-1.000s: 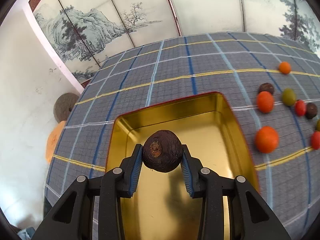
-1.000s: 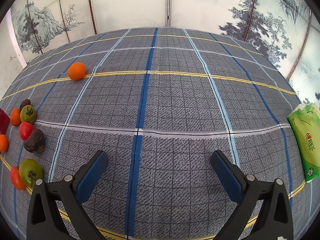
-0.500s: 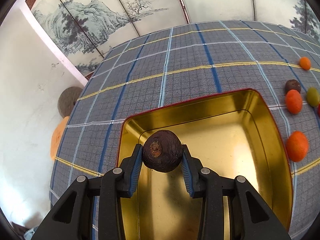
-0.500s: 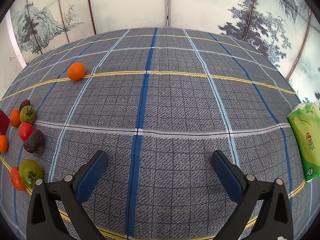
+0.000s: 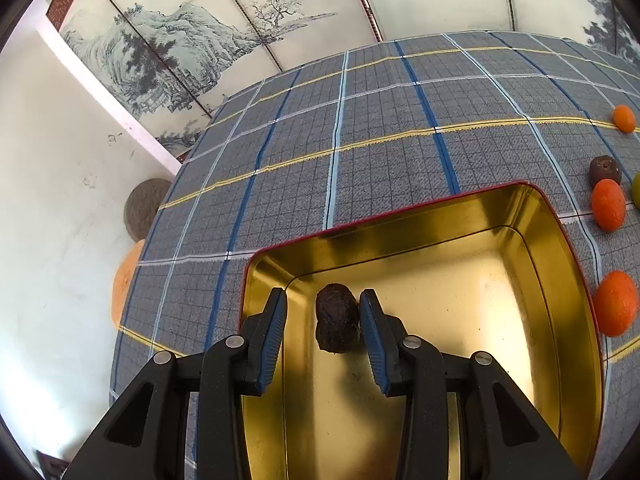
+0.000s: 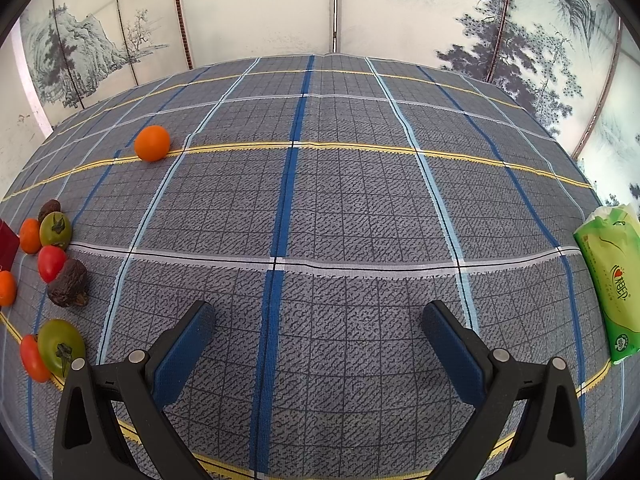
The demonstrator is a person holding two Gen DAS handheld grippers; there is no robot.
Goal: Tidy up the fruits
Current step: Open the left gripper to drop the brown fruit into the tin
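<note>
The dark wrinkled oval fruit (image 5: 336, 318) lies in the gold metal tin (image 5: 552, 264), long axis running near-to-far, between the left gripper's (image 5: 323, 322) released jaws; the right gripper's (image 6: 316, 334) jaws gape empty.

Counted: three orange fruits (image 6: 152, 149) (image 6: 30, 236) (image 6: 6, 288), two green tomatoes (image 6: 55, 230) (image 6: 60, 346), two red tomatoes (image 6: 51, 263) (image 6: 34, 358), three dark wrinkled fruits (image 5: 337, 318) (image 6: 49, 209) (image 6: 68, 289), one gold tin (image 5: 440, 216), one tissue pack (image 6: 612, 276).

Ink-landscape folding screen (image 6: 256, 4) behind plaid tablecloth (image 6: 340, 200); white wall (image 5: 48, 200) left.

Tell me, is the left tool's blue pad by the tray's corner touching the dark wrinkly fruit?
Apart. The left wrist view shows a strip of gold tray between that pad of the left tool and the dark fruit.
</note>
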